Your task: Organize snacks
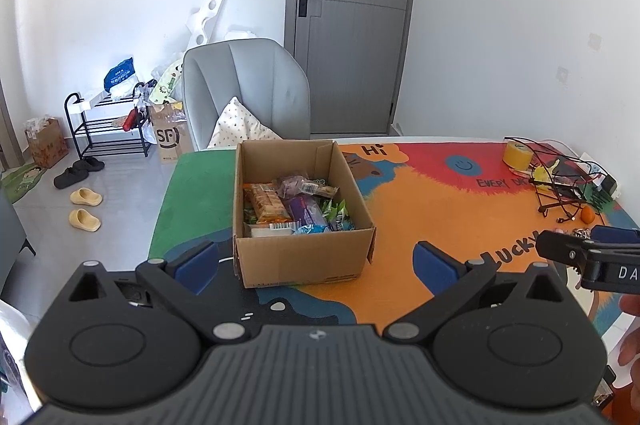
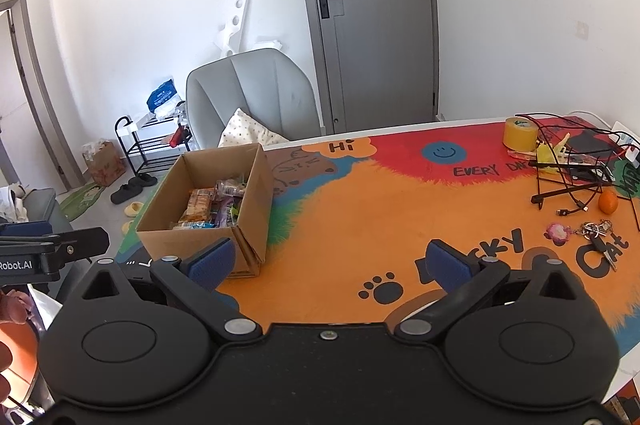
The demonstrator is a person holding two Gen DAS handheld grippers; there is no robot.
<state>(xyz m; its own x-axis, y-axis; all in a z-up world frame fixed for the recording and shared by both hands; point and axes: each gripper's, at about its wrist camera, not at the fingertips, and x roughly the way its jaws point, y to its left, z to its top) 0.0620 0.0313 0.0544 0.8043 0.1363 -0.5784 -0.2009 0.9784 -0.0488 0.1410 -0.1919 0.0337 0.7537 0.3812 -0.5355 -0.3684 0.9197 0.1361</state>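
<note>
While both the left gripper [image 1: 316,261] and right gripper [image 2: 330,263] hover with jaws wide open and empty, the snacks [image 1: 294,203] sit in the cardboard box [image 1: 304,257] at mid-frame on the desk [image 1: 420,209], and a low reach could knock its near wall and shove it.

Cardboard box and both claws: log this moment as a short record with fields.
box: open cardboard box on the colourful mat, near its left edge
box contents: wrapped snacks, several packets piled inside
left claw: open, empty, just short of the box's near wall
right claw: open, empty, above bare mat right of the box
loose snacks on mat: none visible
far right clutter: yellow tape roll, cables, orange, keys
</note>
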